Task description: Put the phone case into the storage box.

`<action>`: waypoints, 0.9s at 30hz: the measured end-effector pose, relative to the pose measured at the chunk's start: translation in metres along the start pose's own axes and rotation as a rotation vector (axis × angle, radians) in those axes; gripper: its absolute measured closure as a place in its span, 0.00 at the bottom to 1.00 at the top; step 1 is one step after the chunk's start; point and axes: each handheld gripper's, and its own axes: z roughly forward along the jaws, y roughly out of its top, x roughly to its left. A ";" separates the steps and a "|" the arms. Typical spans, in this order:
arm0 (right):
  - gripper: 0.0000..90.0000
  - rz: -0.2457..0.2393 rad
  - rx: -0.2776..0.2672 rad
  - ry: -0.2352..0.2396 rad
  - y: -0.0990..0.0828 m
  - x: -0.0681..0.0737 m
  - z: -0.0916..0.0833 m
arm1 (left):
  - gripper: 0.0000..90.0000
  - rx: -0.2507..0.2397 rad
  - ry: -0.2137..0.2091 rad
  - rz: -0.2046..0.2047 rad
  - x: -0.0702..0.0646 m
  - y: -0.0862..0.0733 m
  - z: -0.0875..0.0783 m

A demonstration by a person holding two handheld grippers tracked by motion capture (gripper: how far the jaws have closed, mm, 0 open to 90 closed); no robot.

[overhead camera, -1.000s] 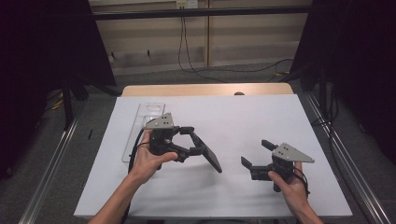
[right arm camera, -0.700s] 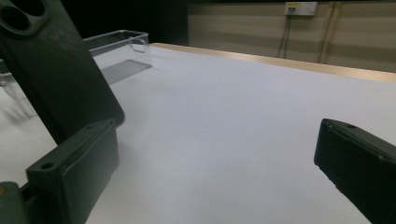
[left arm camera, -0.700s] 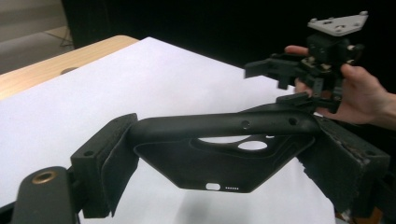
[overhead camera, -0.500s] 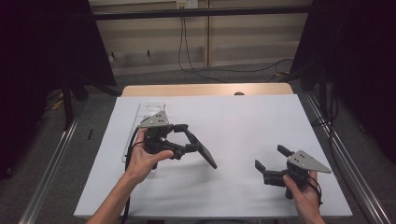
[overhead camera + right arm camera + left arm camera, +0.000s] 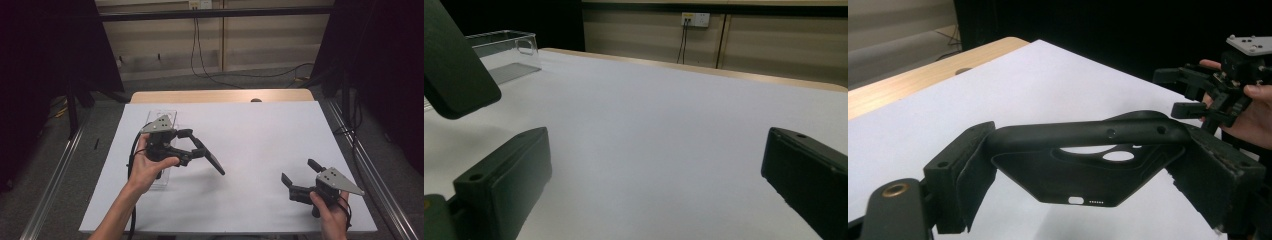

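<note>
Phone case [image 5: 1083,165] clamped in our left gripper [image 5: 192,147].
At lower right of the frame, our right gripper [image 5: 299,176] hangs open over the desk [image 5: 260,135].

Black phone case [image 5: 1088,165], tilted, clamped edgewise above the white table [image 5: 260,140].

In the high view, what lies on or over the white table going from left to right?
Clear plastic case → left gripper → black phone case in its jaws → right gripper, jaws apart.
</note>
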 end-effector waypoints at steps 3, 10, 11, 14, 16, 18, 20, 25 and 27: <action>0.00 0.012 -0.010 -0.006 -0.001 -0.001 0.000 | 0.17 -0.007 0.030 -0.005 0.001 0.004 -0.006; 0.00 0.017 -0.008 0.018 -0.002 0.000 0.000 | 0.17 0.006 0.103 -0.036 0.011 0.009 -0.015; 0.00 0.014 -0.008 0.016 -0.002 0.000 0.000 | 0.17 0.003 0.111 -0.038 0.013 0.010 -0.017; 0.00 0.011 -0.001 0.024 -0.002 -0.001 0.001 | 0.17 0.005 0.138 -0.047 0.016 0.014 -0.022; 0.00 0.015 -0.004 0.029 -0.003 -0.002 0.001 | 0.17 0.007 0.150 -0.055 0.018 0.016 -0.024; 0.00 0.016 -0.003 0.031 -0.004 -0.002 0.001 | 0.17 0.009 0.163 -0.053 0.020 0.019 -0.026; 0.00 0.015 -0.004 0.035 -0.004 -0.002 0.001 | 0.17 0.002 0.174 -0.059 0.022 0.021 -0.029; 0.00 0.018 -0.012 0.039 -0.003 -0.002 0.001 | 0.16 0.001 0.204 -0.055 0.027 0.029 -0.035; 0.00 0.028 -0.016 0.033 -0.003 -0.002 0.001 | 0.16 0.003 0.221 -0.054 0.029 0.031 -0.038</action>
